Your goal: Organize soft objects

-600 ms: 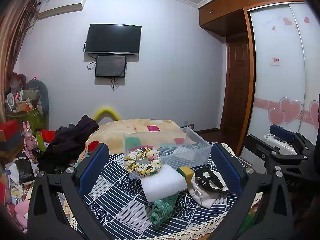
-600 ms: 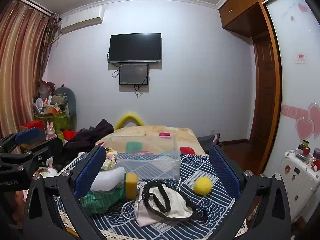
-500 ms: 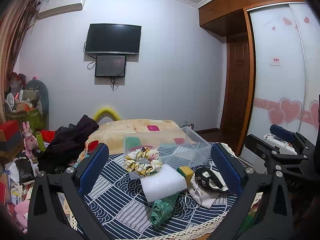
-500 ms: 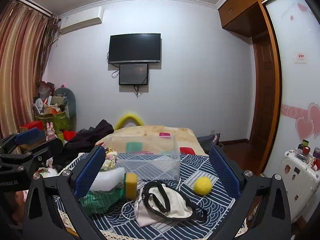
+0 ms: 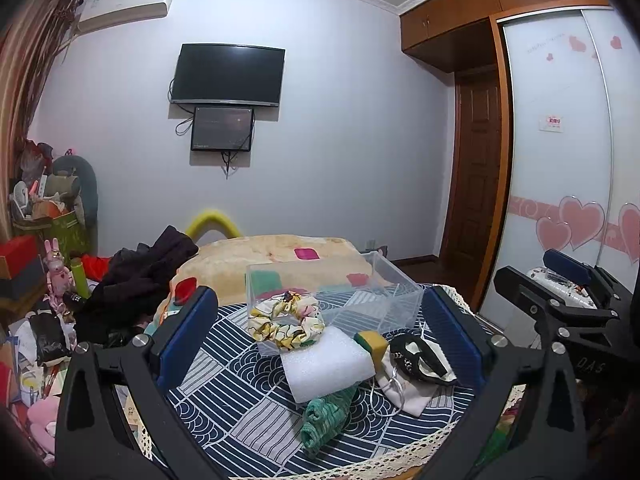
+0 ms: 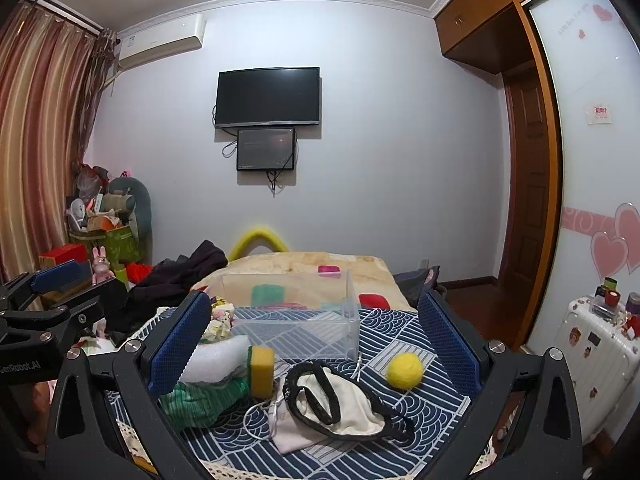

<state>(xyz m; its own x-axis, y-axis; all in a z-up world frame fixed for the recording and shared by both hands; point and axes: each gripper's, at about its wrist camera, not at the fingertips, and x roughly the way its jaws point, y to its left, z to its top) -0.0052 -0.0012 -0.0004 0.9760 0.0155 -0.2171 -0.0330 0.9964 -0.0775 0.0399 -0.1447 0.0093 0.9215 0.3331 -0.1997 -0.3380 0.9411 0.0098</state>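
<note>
Sitting near the tabletop's right edge, the yellow ball is framed closest by the empty, wide-open right gripper.

Even indoor light w/ bluish cast, soft shadows, sharp focus, strong fisheye bend & dark vignette at corners.
</note>
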